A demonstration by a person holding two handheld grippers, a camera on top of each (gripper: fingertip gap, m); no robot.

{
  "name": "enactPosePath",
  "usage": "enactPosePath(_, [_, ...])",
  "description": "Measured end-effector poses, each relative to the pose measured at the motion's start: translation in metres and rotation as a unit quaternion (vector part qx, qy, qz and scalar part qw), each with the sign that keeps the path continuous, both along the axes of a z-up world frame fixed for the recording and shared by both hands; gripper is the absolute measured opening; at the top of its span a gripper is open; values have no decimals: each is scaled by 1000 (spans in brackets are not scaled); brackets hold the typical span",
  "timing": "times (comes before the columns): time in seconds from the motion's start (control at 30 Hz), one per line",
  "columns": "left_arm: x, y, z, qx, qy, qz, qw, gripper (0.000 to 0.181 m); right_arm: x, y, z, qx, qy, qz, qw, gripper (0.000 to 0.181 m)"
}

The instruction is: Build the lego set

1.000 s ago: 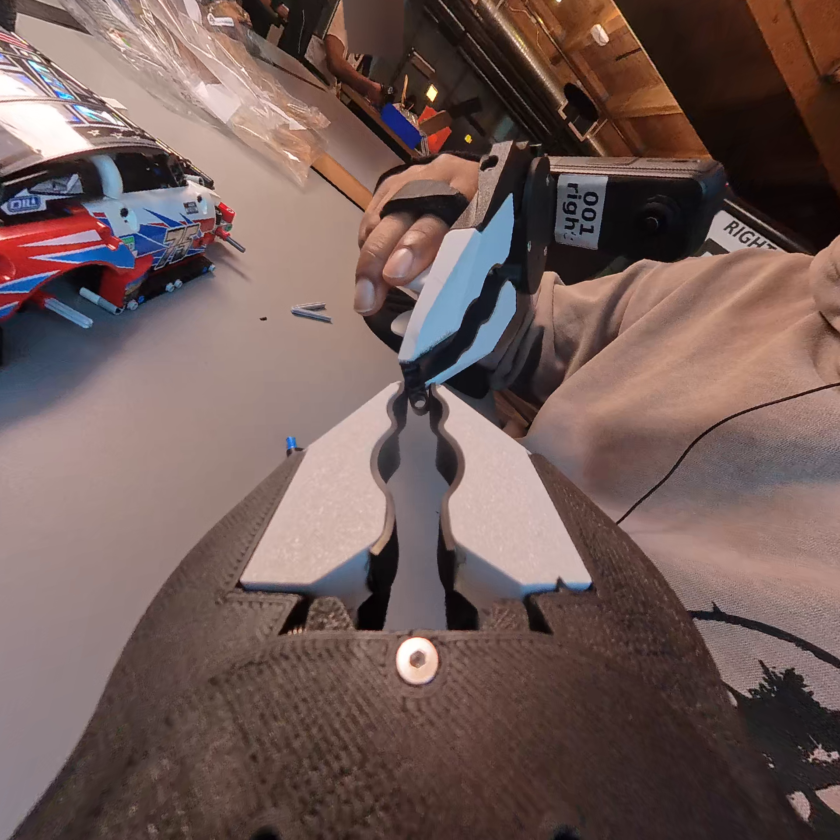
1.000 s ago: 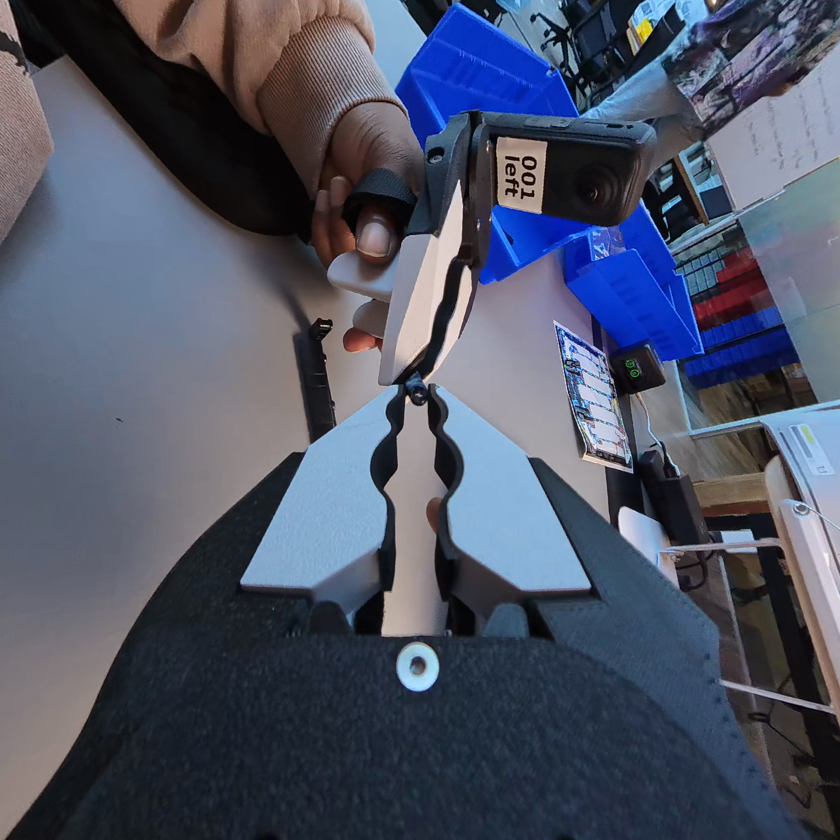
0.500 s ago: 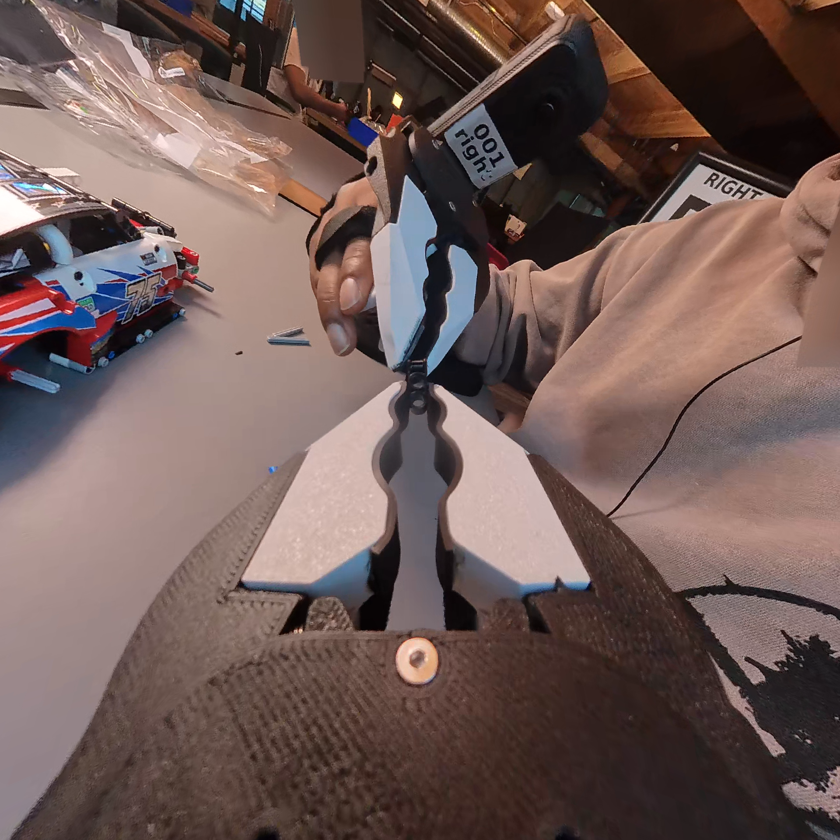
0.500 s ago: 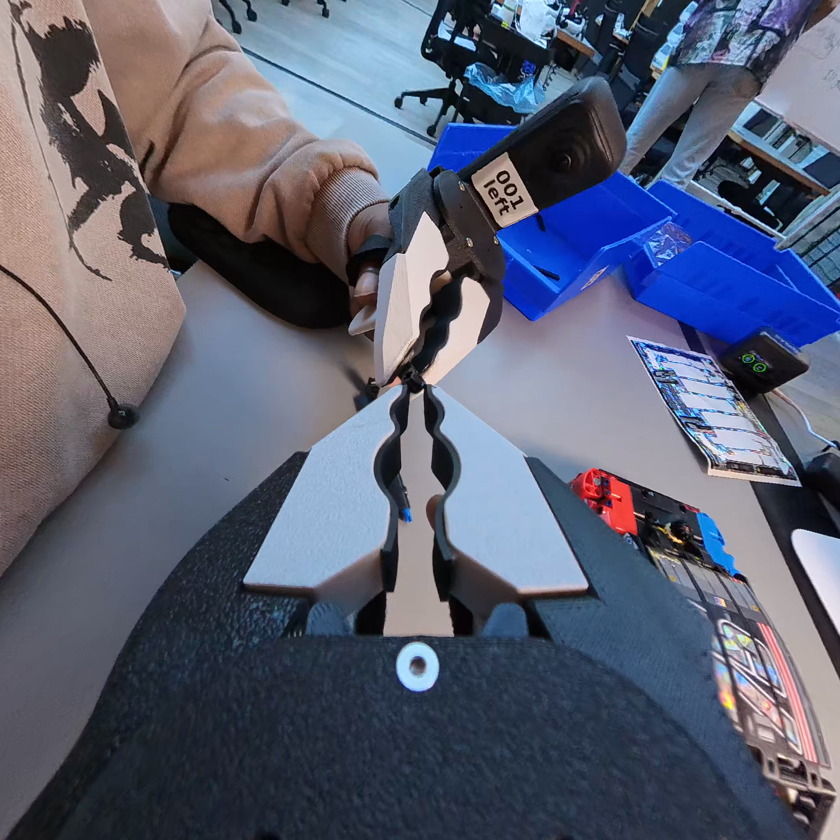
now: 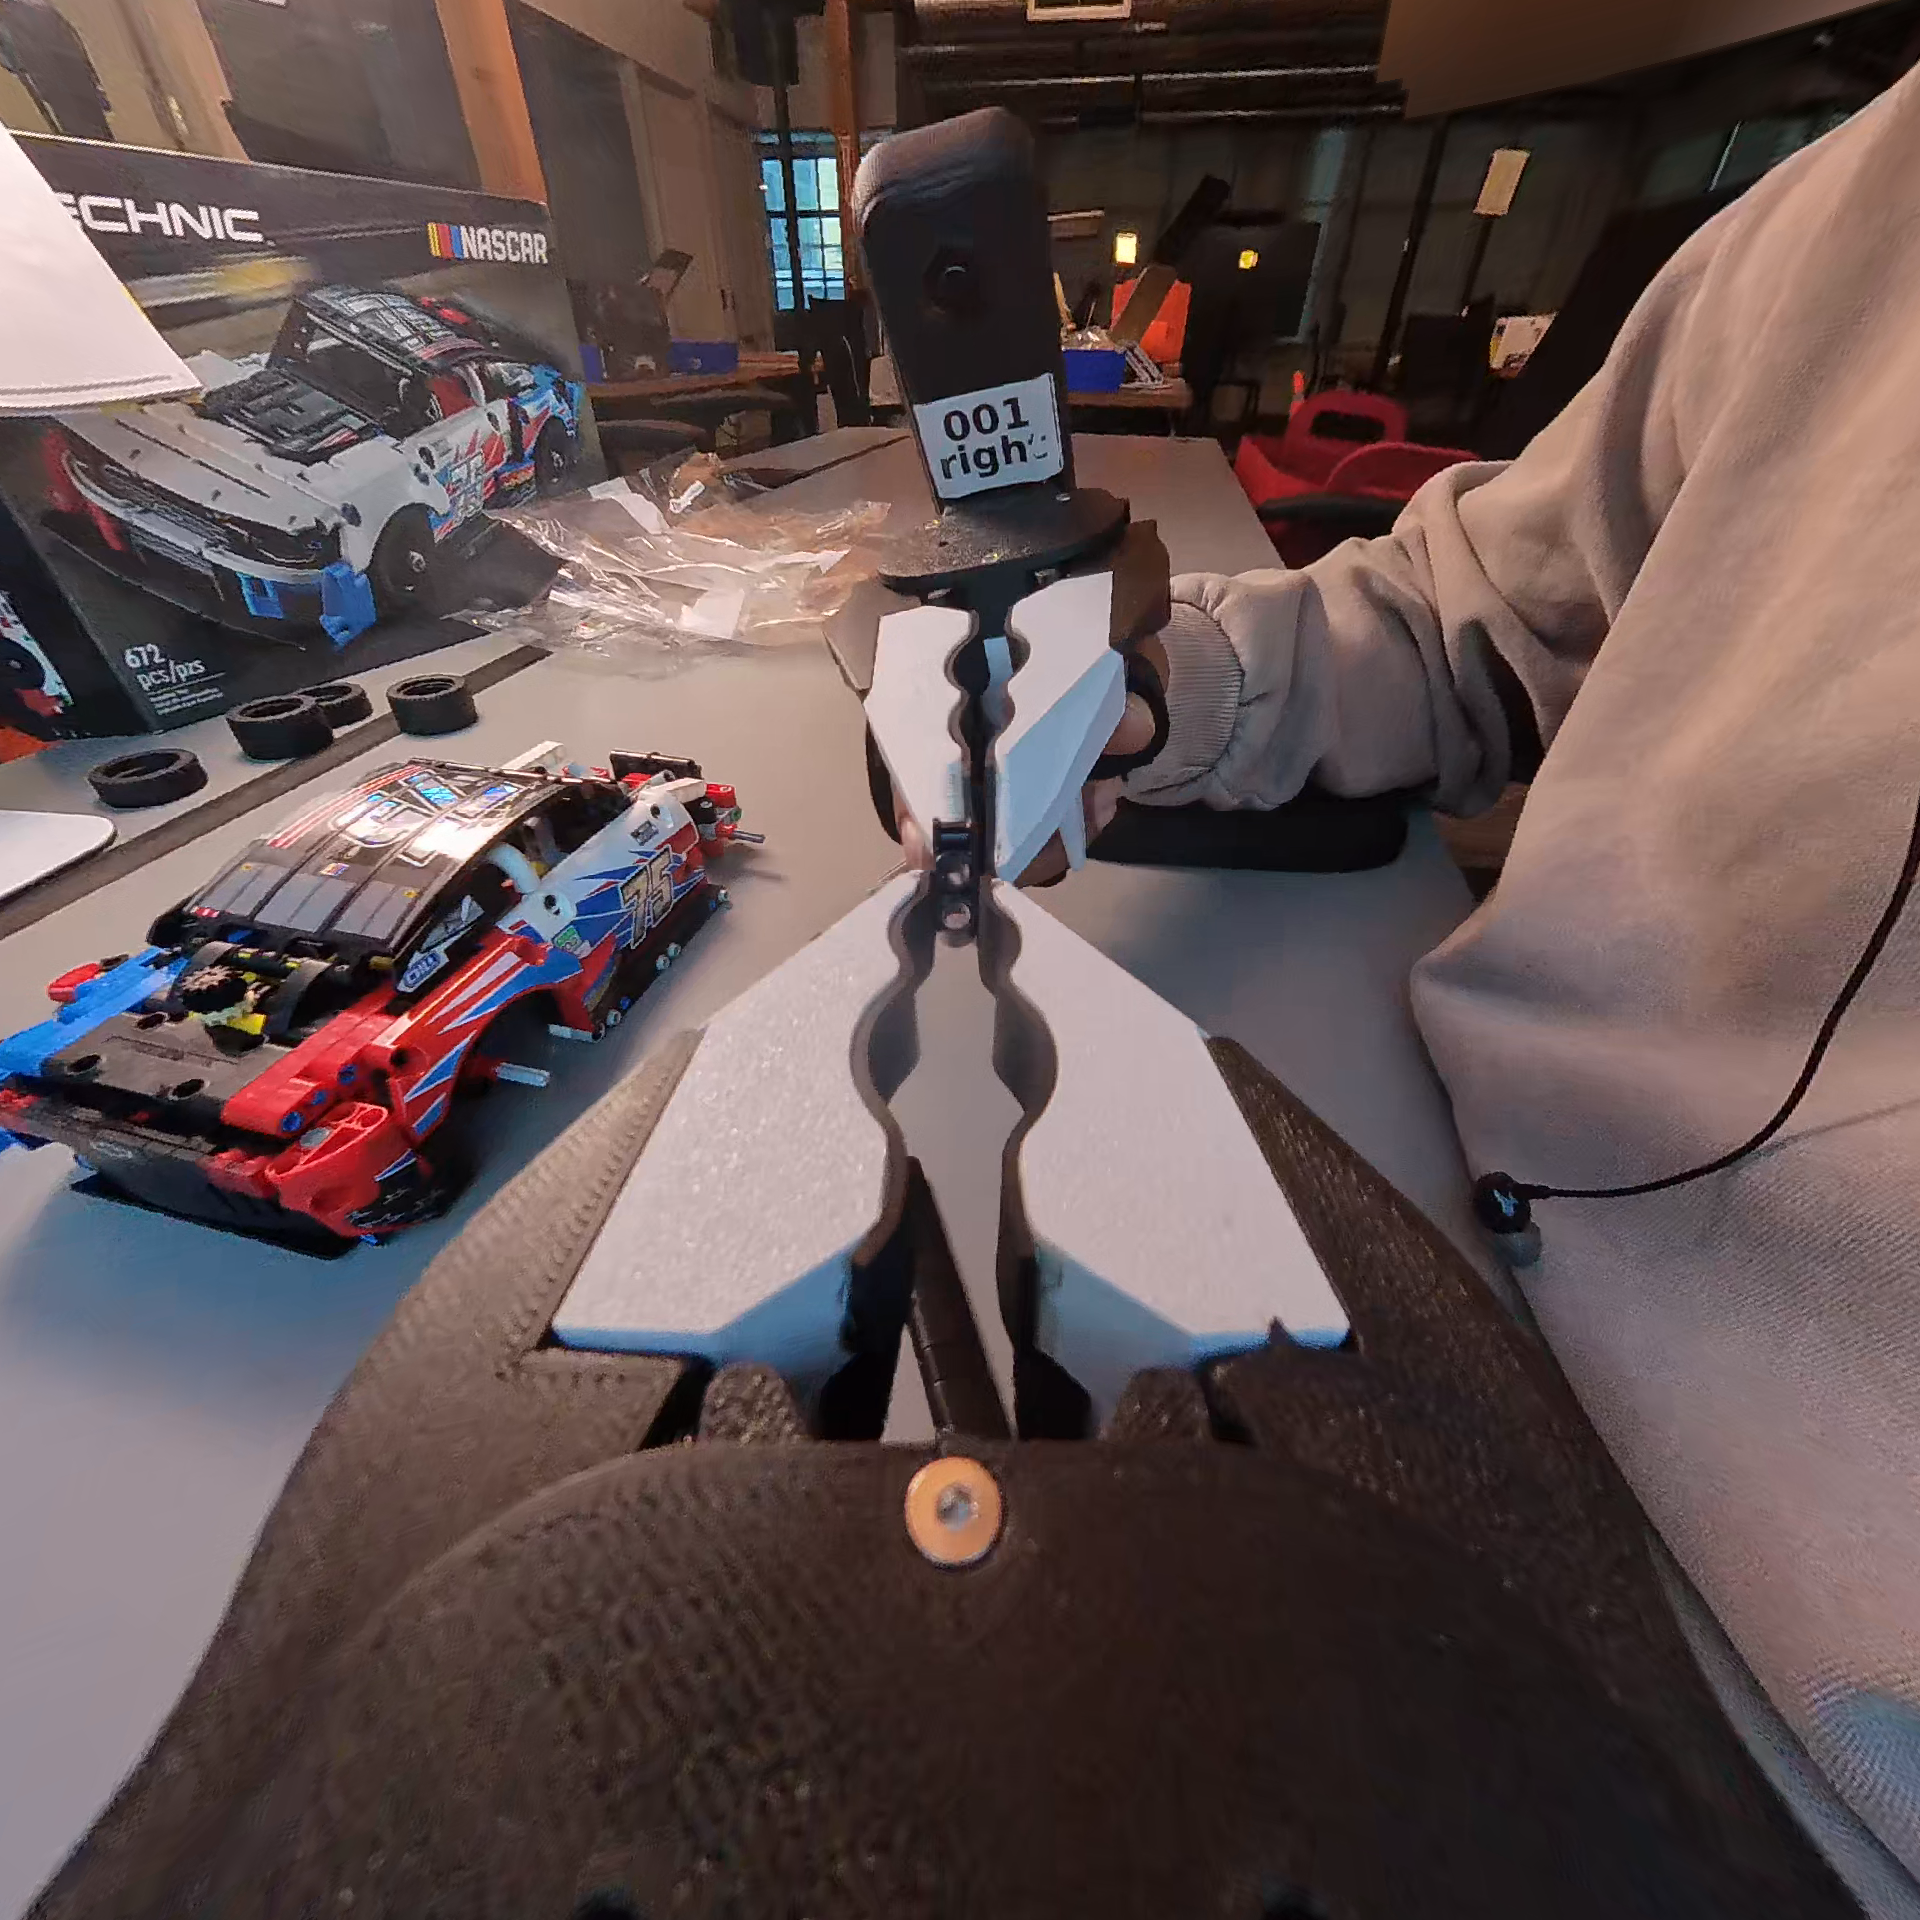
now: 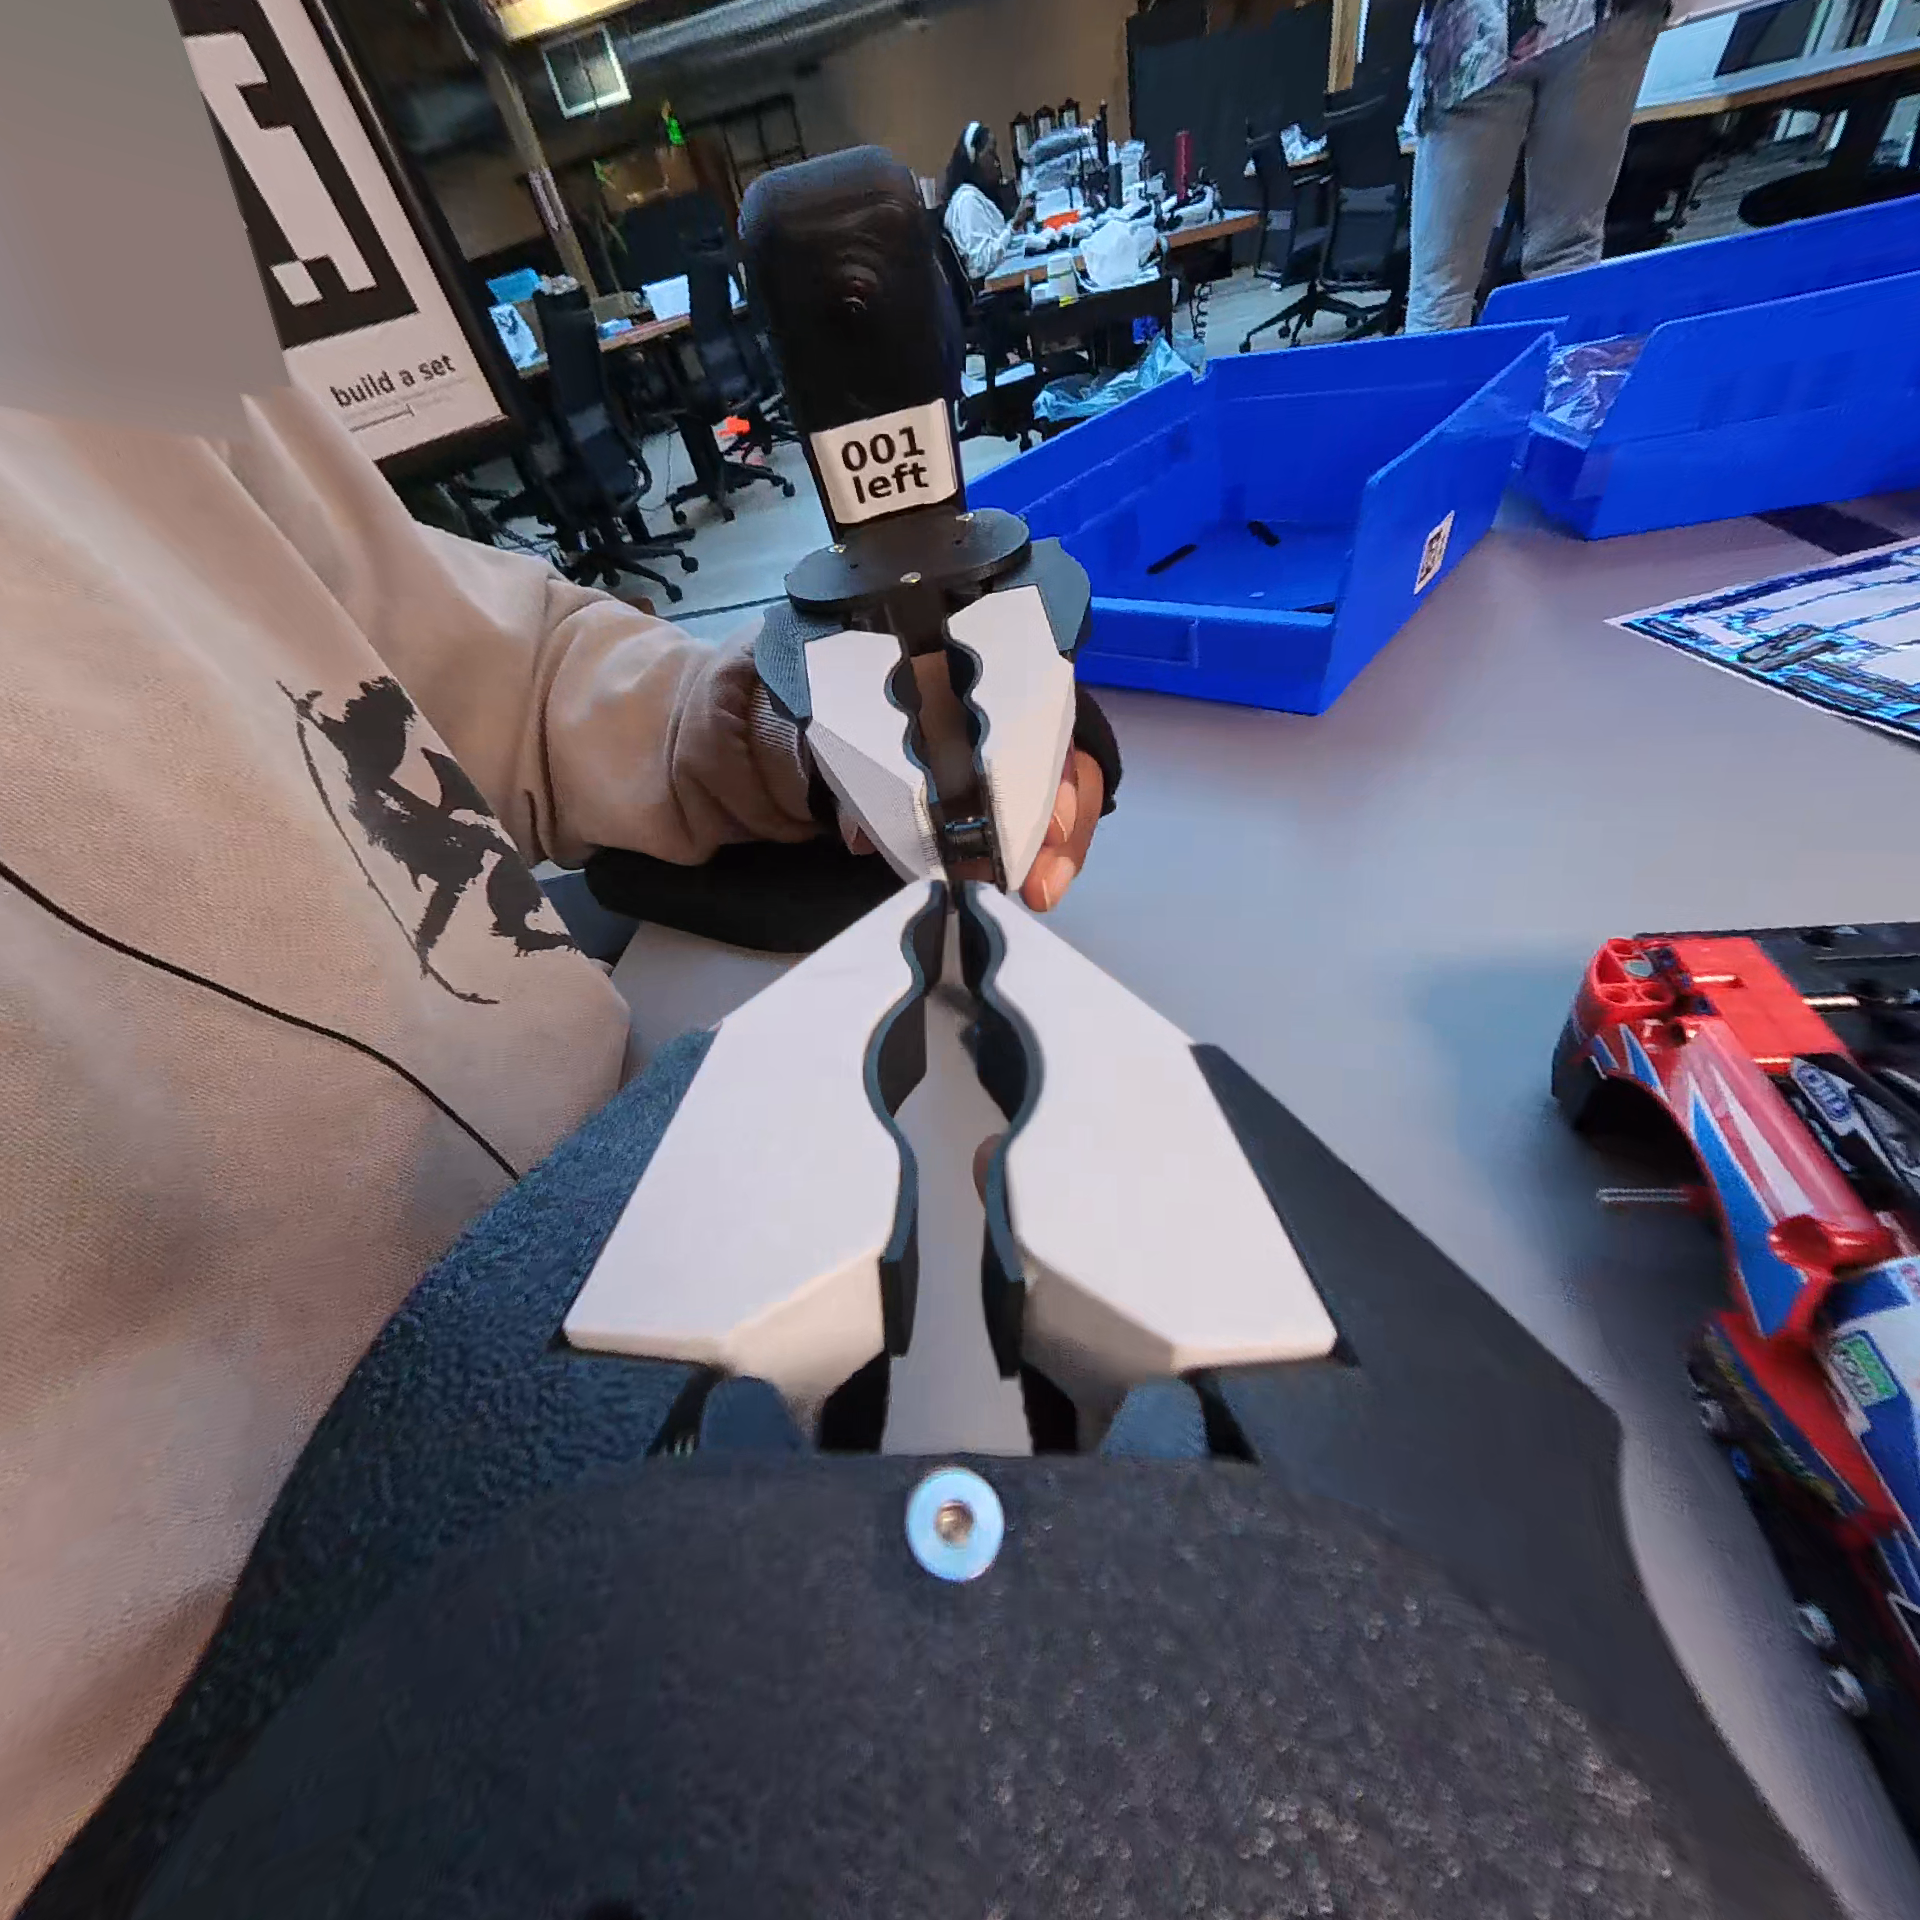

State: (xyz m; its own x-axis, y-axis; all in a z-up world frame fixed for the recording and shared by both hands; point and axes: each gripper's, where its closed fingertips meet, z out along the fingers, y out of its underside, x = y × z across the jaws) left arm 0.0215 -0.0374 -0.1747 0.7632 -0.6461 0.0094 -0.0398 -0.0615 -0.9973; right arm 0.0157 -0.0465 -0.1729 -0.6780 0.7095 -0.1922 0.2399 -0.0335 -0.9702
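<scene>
Grey tabletop [image 5: 260,1403] is carrying the largest thing here, the red, white and blue car model [image 5: 353,997], which is lying off to the left gripper's side and well apart from both claws, its nose end reaching toward the right wrist view's lower corner. Four loose black tyres [image 5: 275,724] are sitting beyond it, near the set's box [image 5: 260,436].

Above the table the two grippers are meeting tip to tip. The left gripper [image 5: 954,906] is clenching a small black lego connector [image 5: 953,871], whose long axis is running straight from one claw to the other. The right gripper [image 6: 954,896] is pinching the far end of that same piece, fingers nearly together. Both are equally near it; judging by this, the coming move is a push or twist along that shared axis.
</scene>
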Motion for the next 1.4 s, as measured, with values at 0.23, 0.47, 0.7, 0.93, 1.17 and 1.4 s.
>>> enactPosePath(0.23, [3, -1, 1, 6, 8, -3, 1000, 5, 2, 2, 3, 0, 8, 3, 1000, 0])
enactPosePath(0.47, [10, -3, -5, 6, 36, -13, 999, 5, 5, -1, 3, 10, 11, 10, 1000, 10])
enactPosePath(0.7, [14, -4, -5, 10, 42, -18, 999, 5, 8, -4, 4, 19, 17, 24, 999, 6])
enactPosePath(0.93, [17, -6, -5, 8, 30, -31, 999, 6, 11, -5, 3, 23, 22, 35, 999, 5])
enactPosePath(1.17, [17, -6, -8, -14, 15, -33, 999, 22, 9, -1, 11, -1, 32, 21, 999, 5])
enactPosePath(1.4, [25, -9, -10, -21, 17, -52, 998, 5, 13, -14, 4, 14, 29, 46, 998, 5])
